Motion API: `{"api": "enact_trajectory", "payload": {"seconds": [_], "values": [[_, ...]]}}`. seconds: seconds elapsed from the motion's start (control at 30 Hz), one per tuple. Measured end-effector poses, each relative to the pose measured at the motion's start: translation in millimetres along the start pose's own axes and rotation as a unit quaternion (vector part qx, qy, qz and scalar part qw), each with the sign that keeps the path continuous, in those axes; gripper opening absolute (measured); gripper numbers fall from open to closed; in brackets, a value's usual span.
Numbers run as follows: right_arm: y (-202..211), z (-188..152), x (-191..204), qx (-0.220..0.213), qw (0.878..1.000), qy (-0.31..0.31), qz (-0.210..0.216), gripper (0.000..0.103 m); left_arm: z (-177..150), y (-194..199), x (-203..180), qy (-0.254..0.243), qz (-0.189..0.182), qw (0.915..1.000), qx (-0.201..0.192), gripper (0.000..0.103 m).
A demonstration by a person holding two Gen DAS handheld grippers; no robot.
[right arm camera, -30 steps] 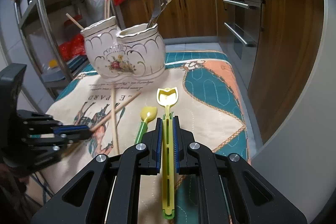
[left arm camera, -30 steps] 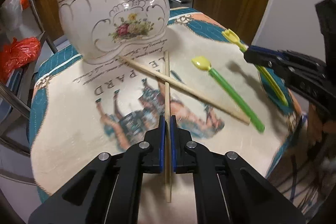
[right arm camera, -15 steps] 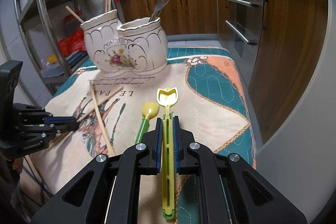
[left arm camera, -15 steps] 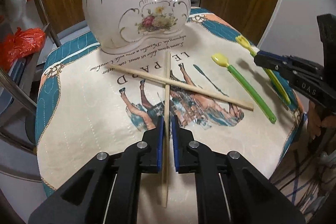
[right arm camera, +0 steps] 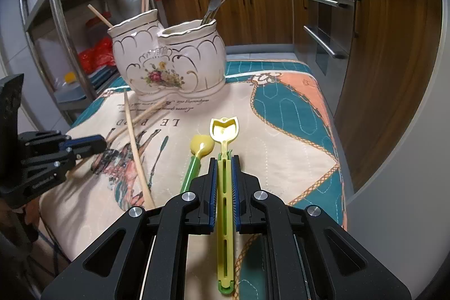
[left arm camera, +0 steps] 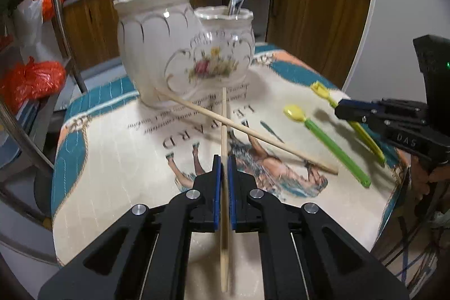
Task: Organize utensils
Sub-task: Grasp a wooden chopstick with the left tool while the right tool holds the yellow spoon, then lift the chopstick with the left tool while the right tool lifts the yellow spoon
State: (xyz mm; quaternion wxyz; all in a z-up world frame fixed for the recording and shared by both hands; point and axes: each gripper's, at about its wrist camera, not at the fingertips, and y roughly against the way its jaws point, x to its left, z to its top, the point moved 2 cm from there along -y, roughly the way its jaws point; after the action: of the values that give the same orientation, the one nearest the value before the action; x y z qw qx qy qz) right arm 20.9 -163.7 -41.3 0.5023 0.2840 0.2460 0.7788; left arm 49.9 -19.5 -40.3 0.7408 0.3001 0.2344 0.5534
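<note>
While the left gripper (left arm camera: 222, 159) is closed on a chopstick (left arm camera: 224, 128) pointing at the ceramic holder (left arm camera: 180, 47), a second chopstick (left arm camera: 247, 131) lies on the cloth (left arm camera: 112, 159). From the right wrist, the right gripper (right arm camera: 224, 159) clamps a yellow spoon (right arm camera: 224, 131); a green-handled spoon (right arm camera: 197, 156) lies just beside it.

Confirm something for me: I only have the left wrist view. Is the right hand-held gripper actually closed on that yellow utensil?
Observer: Yes. The right wrist view shows the right hand-held gripper shut on the yellow utensil, with a pad on each side of its handle.
Reviewer: Where along the handle?
Observer: Near the head. Most of the slotted handle runs back behind the jaws and ends in a green tip.
Reviewer: What kind of head?
Observer: Tulip-shaped, with a small hole at the top.
</note>
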Motion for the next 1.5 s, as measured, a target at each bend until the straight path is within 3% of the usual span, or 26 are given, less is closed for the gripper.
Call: {"api": "enact_trajectory", "payload": {"seconds": [0.33,0.5,0.63,0.77,0.93,1.27,1.43,1.5], "values": [[0,0,-1,-0.002,1.0,-0.002,0.001,0.01,7,25,-10,-0.029,-0.02,0.998,-0.053,0.005],[1,0,-2,-0.002,1.0,-0.002,0.001,0.01,0,9,-11,-0.059,-0.018,0.9974,0.037,0.005],[1,0,-2,-0.002,1.0,-0.002,0.002,0.01,-4,1,-7,-0.082,-0.009,0.9913,0.102,0.005],[1,0,-1,-0.003,1.0,-0.003,0.001,0.01,-7,-9,-3,-0.083,-0.008,0.9866,0.14,0.006],[1,0,-1,-0.002,1.0,-0.003,0.001,0.01,-6,-10,-1,-0.079,-0.007,0.9869,0.141,0.006],[2,2,-2,-0.005,1.0,-0.005,0.006,0.01,-22,13,5,-0.115,-0.002,0.9789,0.169,0.005],[3,2,-2,-0.006,1.0,-0.004,0.007,0.01,-27,24,28,-0.093,0.035,0.9831,0.154,0.005],[4,2,-1,-0.007,1.0,-0.003,0.006,0.01,-23,34,31,-0.086,0.035,0.9877,0.126,0.005]]}}
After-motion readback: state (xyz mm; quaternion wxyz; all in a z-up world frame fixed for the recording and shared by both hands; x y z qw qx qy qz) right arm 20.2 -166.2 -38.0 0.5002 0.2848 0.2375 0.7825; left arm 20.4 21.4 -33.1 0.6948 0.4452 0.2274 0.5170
